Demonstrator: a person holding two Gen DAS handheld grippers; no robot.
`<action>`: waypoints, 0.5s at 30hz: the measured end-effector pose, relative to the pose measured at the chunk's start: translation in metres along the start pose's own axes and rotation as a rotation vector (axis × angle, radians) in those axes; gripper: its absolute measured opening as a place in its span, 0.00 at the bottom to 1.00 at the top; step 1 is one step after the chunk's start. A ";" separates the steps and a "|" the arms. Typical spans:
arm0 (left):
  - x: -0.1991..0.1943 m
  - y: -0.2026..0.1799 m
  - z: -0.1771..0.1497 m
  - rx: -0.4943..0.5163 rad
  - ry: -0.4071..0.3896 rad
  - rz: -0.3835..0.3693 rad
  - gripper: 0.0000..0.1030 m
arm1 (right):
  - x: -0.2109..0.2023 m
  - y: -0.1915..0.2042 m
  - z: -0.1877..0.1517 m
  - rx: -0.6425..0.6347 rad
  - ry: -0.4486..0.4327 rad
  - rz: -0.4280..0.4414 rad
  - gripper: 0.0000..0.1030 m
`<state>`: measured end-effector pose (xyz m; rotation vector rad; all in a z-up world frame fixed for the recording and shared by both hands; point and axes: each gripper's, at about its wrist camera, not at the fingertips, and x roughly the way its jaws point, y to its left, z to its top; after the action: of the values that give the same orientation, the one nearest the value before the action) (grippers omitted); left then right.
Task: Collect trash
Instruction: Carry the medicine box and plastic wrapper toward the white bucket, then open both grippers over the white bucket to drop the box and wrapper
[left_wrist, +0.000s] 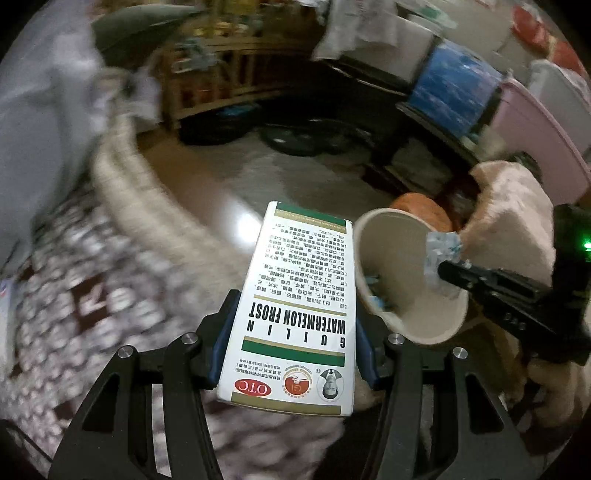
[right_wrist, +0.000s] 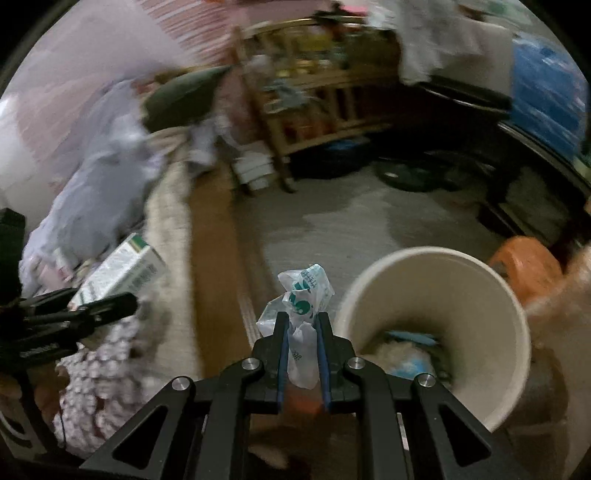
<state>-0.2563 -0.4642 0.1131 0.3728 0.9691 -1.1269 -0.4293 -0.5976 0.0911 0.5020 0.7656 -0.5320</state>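
Left hand-held gripper (left_wrist: 291, 332) clamped on a white medicine box (left_wrist: 295, 306), blue pads pressed on both long sides, box pointing away from the camera, printed "GUILIN WATERMELON FROST" with a red OTC mark at the near end. Box held above the patterned blanket (left_wrist: 74, 295) and the floor (left_wrist: 229, 177). In the right wrist view the same box (right_wrist: 122, 273) shows at far left, in the black fingers of the left hand-held gripper (right_wrist: 99, 306).

Right hand-held gripper (right_wrist: 300, 317) closed on a crumpled clear plastic wrapper (right_wrist: 304, 295) with teal print, wrapper sticking out past the fingertips and hanging down between the pads. In the left wrist view the right hand-held gripper (left_wrist: 448, 269) comes in from the right, wrapper (left_wrist: 441, 254) just over the rim of the cream bin (left_wrist: 413, 325).

Cream bin (right_wrist: 480, 314) sits right of the wrapper in the right wrist view, tilted mouth toward the camera, some blue and pale trash (right_wrist: 406, 358) already inside at the bottom. Orange stool (right_wrist: 528, 266) just behind the bin on the right. Pink fuzzy sleeve (left_wrist: 509, 221) behind the right hand-held gripper.

Far side: wooden rack (right_wrist: 314, 107), blue box (left_wrist: 454, 88), both motion-blurred. Bed edge on the left with grey bedding (right_wrist: 103, 173)
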 end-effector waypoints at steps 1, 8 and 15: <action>0.004 -0.008 0.002 0.008 0.006 -0.009 0.52 | -0.001 -0.012 -0.002 0.022 0.002 -0.014 0.13; 0.043 -0.056 0.022 0.052 0.059 -0.065 0.52 | -0.003 -0.066 -0.011 0.122 0.014 -0.075 0.13; 0.076 -0.081 0.041 0.036 0.097 -0.142 0.52 | 0.005 -0.087 -0.011 0.150 0.021 -0.116 0.13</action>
<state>-0.3016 -0.5710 0.0916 0.3957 1.0745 -1.2655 -0.4850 -0.6580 0.0609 0.6054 0.7817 -0.6961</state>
